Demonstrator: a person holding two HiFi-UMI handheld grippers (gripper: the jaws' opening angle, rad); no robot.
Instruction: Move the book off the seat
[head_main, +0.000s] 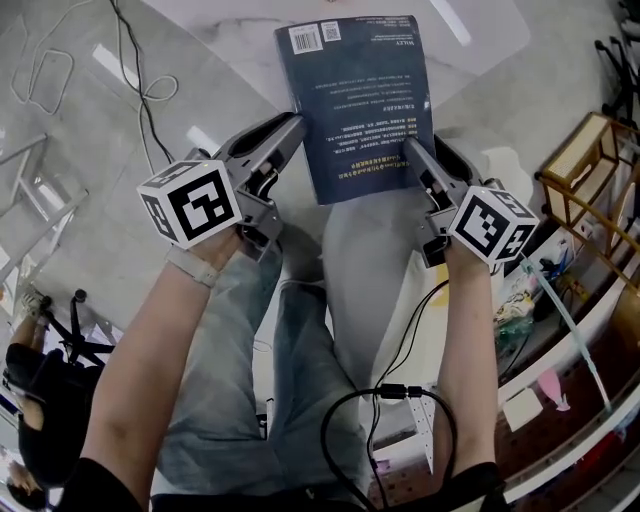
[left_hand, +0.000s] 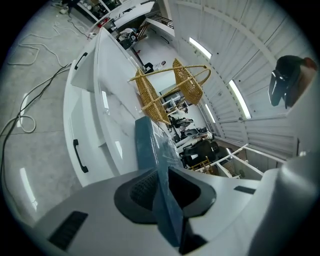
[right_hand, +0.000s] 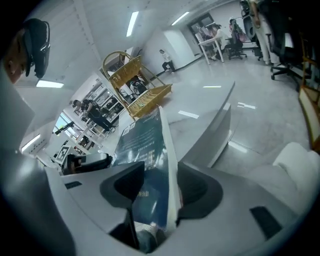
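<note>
1. My left tongs and right tongs have pale grey shells and dark pads.
2. At the back of each sits a white cube with black square markers.
3. A pale wristband sits just behind the left cube.
4. A black cable trails back from the right tongs.
5. I wear blue-grey jeans and black sleeves.

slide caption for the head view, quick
Head view: left claw and right claw grip opposite edges of a dark blue book, back cover up.

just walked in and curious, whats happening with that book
A person holds a gripper in each hand, and both are on a dark blue book. The left gripper clamps its left edge, the right gripper its right edge. The book is out in front of the person's knees, back cover up.
</note>
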